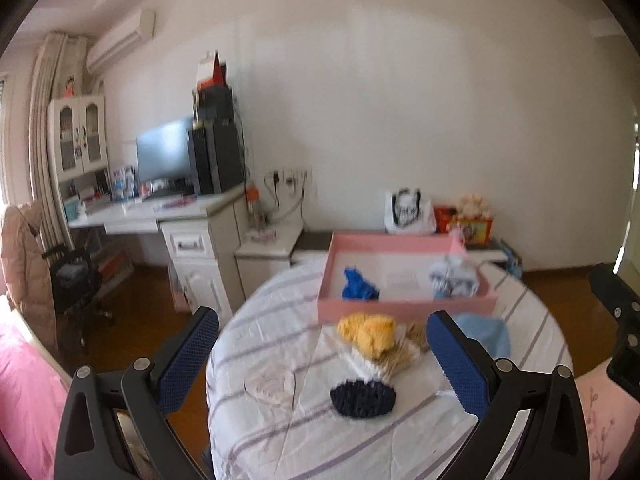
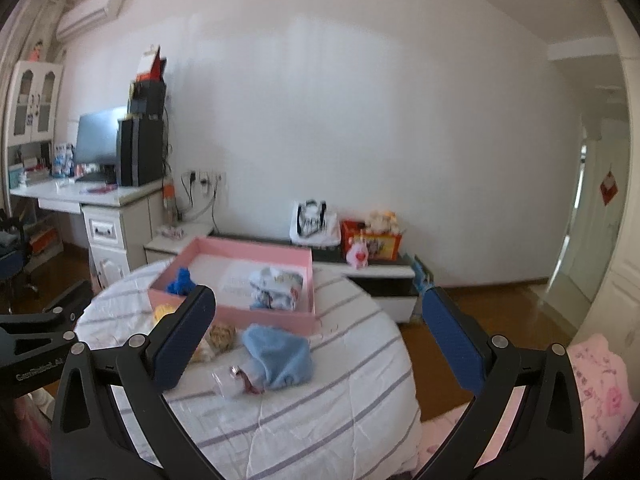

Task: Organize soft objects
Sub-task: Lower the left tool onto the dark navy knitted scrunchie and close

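Note:
A pink box (image 1: 404,304) (image 2: 240,314) stands on the striped round table (image 1: 280,420) (image 2: 340,400). In it lie a royal-blue soft item (image 1: 358,285) (image 2: 181,281) and a patterned white-blue cloth (image 1: 454,280) (image 2: 276,288). In front of the box lie a yellow soft item (image 1: 370,332) (image 2: 163,312), a beige knitted piece (image 1: 400,356) (image 2: 222,336), a navy knitted piece (image 1: 363,399) and a light blue cloth (image 1: 486,330) (image 2: 280,356). My left gripper (image 1: 322,358) and my right gripper (image 2: 318,344) both hover open and empty above the table.
A clear plastic wrapper (image 1: 268,384) lies on the table; another with a small red item (image 2: 240,380) lies near the light blue cloth. A desk with monitor (image 1: 164,156) stands at left, a low cabinet (image 2: 380,276) with toys behind. Pink bedding (image 1: 24,396) (image 2: 600,392) flanks the table.

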Demonstrator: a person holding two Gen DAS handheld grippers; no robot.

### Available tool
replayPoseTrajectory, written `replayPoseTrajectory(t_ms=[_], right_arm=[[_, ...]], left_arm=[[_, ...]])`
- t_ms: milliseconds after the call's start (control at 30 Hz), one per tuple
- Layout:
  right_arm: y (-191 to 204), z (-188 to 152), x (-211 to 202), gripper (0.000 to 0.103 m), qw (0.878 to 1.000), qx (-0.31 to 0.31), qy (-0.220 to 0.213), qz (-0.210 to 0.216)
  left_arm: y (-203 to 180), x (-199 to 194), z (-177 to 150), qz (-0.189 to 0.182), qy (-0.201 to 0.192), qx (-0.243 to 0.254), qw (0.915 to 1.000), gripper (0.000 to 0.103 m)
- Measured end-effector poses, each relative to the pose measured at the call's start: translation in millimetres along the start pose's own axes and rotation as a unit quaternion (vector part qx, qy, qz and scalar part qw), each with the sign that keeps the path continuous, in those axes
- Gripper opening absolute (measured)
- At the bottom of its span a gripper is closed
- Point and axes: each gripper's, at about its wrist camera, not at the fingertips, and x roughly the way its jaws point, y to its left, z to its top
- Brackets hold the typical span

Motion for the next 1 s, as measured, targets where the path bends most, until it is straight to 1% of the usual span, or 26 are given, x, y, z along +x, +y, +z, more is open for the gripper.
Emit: replayPoseTrajectory(t_ms=[133, 233, 300, 400, 500, 600, 733, 833, 900, 933, 967, 1000], right_arm=[[1, -14, 29, 0.103, 0.999, 0.001, 0.048, -0.007], [1, -25, 49, 0.103, 0.997, 0.003, 0.081, -0.015], [1, -32, 62, 0.103, 0.995, 0.005, 0.101, -0.018], [-1, -42, 78, 0.103, 0.991, 0.010, 0.128, -0.019], [-2, -52, 95, 0.103, 0.988, 0.017, 0.155, -0.011], [-2, -59, 108, 0.103, 0.985, 0.019, 0.173, -0.009], [2, -68, 122, 0.103, 0.981, 0.021, 0.194, -0.002], [5, -75, 133, 0.103, 0.978, 0.017, 0.207, 0.002], [6, -78, 140, 0.103, 0.976, 0.016, 0.216, 0.000], [7, -79, 143, 0.103, 0.976, 0.016, 0.219, 0.000], [7, -80, 145, 0.103, 0.975, 0.017, 0.221, 0.000], [7, -80, 148, 0.103, 0.975, 0.017, 0.223, 0.000]], left_arm=[[-1, 27, -2, 0.002, 0.042, 0.004, 0.9991, 0.103], [-4, 49, -5, -0.005, 0.073, 0.010, 0.9973, 0.103], [-6, 65, -10, -0.011, 0.098, 0.009, 0.9951, 0.103], [-8, 91, -18, -0.008, 0.125, 0.009, 0.9920, 0.103], [-11, 111, -24, -0.017, 0.153, 0.009, 0.9880, 0.103], [-14, 132, -30, -0.025, 0.177, 0.005, 0.9838, 0.103], [-16, 163, -39, -0.020, 0.209, 0.006, 0.9776, 0.103], [-16, 182, -45, -0.028, 0.227, 0.002, 0.9736, 0.103], [-17, 193, -49, -0.035, 0.234, 0.002, 0.9716, 0.101], [-18, 198, -51, -0.039, 0.236, 0.004, 0.9710, 0.097], [-20, 204, -53, -0.040, 0.237, 0.006, 0.9707, 0.093], [-23, 210, -56, -0.042, 0.237, 0.008, 0.9707, 0.084]])
